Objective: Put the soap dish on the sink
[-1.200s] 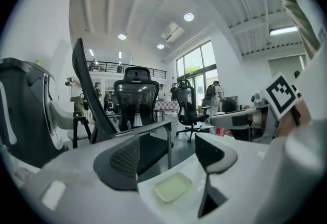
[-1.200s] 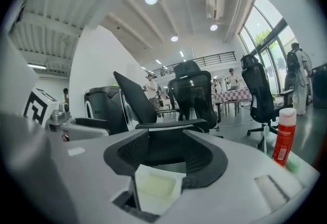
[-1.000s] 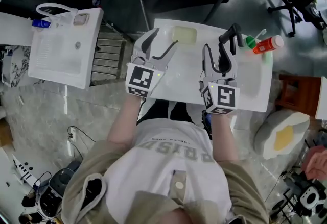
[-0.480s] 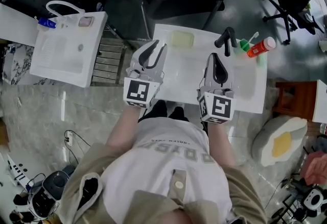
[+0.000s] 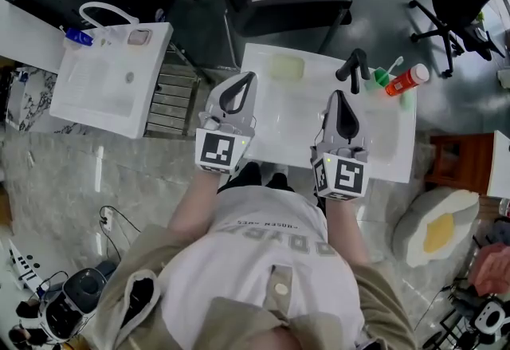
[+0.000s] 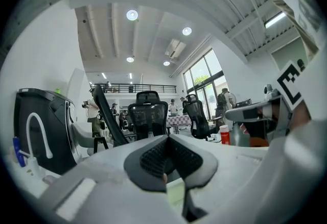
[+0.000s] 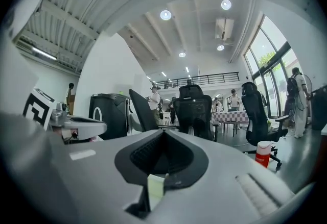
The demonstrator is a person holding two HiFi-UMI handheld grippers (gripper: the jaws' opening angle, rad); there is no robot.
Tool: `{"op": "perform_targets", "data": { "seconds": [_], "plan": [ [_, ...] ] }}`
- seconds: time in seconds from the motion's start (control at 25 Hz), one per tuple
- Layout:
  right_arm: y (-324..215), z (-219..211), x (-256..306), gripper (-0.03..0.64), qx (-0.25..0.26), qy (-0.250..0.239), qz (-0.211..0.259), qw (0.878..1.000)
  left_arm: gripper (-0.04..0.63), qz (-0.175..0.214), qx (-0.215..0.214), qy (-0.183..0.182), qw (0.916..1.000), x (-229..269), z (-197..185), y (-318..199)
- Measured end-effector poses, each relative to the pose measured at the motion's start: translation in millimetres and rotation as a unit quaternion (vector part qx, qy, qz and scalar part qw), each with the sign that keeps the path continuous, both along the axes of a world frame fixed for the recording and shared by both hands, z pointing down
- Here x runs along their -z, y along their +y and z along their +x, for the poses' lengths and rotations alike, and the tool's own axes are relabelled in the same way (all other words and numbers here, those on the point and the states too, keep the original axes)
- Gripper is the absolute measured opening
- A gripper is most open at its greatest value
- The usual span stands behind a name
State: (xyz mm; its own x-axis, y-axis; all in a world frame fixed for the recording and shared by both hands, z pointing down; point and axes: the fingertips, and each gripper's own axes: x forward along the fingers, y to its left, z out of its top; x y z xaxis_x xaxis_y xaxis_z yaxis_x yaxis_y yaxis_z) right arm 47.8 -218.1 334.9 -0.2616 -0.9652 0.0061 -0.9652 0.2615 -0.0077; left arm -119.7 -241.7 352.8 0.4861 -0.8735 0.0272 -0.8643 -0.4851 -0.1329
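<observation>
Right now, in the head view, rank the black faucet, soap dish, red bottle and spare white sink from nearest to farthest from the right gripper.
1. The black faucet, just beyond the right gripper, slightly to its right.
2. The soap dish, ahead-left on the ledge, and the red bottle, ahead-right: too close to call.
3. The spare white sink, far left.

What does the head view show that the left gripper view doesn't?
Head view only: the sink from above, the soap dish on its far rim, the black faucet and the person's shirt.

Left gripper view only: ceiling lights, a balcony rail, windows and people far off.

Both: the left gripper and the right gripper, each shut with nothing between its jaws, the red bottle and the black chairs.
</observation>
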Motion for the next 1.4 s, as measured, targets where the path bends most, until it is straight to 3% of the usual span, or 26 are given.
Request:
{"op": "perform_targets", "data": {
  "seconds": [0.2, 0.44, 1.4],
  "plan": [
    [1.0, -3.4, 8.9, 0.006, 0.006, 0.000, 0.022, 1.000, 0.008, -0.002, 0.008, 0.034, 0.9994, 11.2, 1.0, -0.4],
    [0.2, -7.0, 18.8, 0.005, 0.005, -0.001, 0.044, 0.999, 0.006, 0.017, 0.004, 0.044, 0.9989, 25.9, 2.2, -4.1],
    [-3.3, 0.9, 24.8, 0.000, -0.004, 0.012, 0.059, 0.998, 0.006, 0.028, 0.008, 0.043, 0.9986, 35.3, -5.7, -12.1]
  ]
}}
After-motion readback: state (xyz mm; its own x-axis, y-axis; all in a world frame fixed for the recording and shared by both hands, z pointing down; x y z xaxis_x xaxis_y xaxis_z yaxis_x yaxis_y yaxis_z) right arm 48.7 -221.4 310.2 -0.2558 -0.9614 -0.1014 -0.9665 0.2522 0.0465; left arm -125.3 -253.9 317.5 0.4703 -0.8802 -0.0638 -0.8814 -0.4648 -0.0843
